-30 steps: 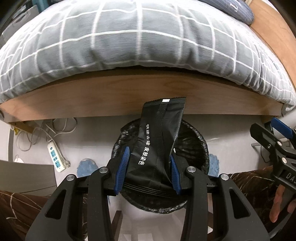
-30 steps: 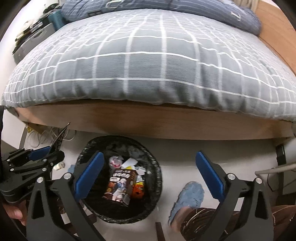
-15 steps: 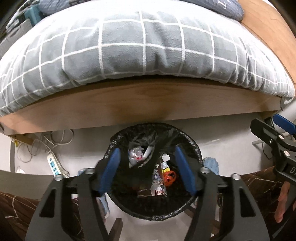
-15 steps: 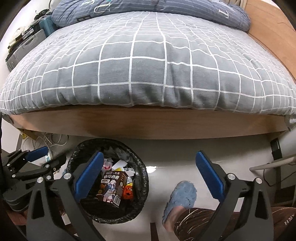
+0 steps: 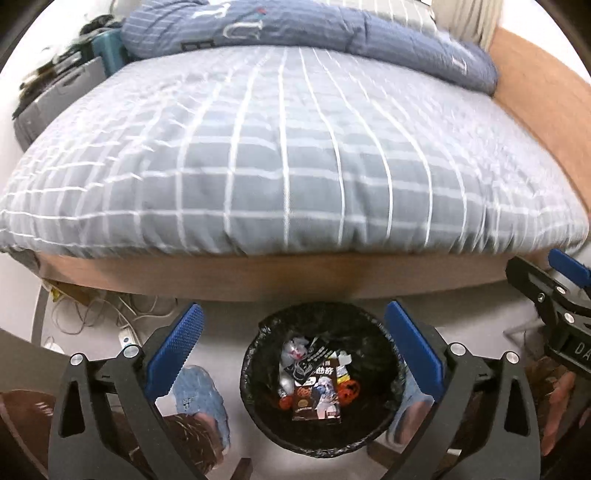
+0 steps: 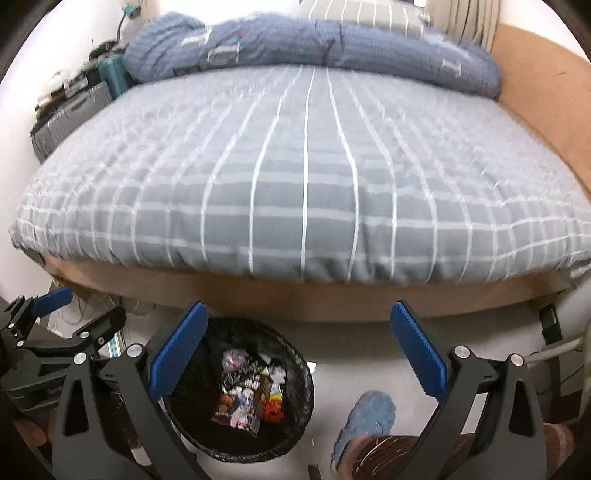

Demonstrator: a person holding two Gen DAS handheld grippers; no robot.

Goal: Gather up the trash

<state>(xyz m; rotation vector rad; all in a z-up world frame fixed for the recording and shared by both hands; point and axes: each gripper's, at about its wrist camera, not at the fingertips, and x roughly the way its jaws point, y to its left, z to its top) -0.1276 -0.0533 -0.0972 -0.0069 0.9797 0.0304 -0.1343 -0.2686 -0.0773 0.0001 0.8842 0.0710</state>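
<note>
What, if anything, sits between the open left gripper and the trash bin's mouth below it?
Nothing visible. The left gripper is open and empty above the trash bin, whose mouth is uncovered, with wrappers already inside.

A bed (image 5: 288,155) fills the view ahead of the tool, covered by a grey quilt (image 6: 303,192) with a white grid pattern. At its far end lies a blue striped pillow (image 5: 303,26). A wooden bed frame (image 5: 295,277) runs below the quilt's near edge, and a wooden side panel (image 6: 546,96) rises along the right. The floor (image 6: 362,354) under the tool is pale grey. To the left, beneath the frame, white cables (image 5: 110,310) lie tangled. Far left, beside the bed, stands a grey case (image 6: 70,114).
</note>
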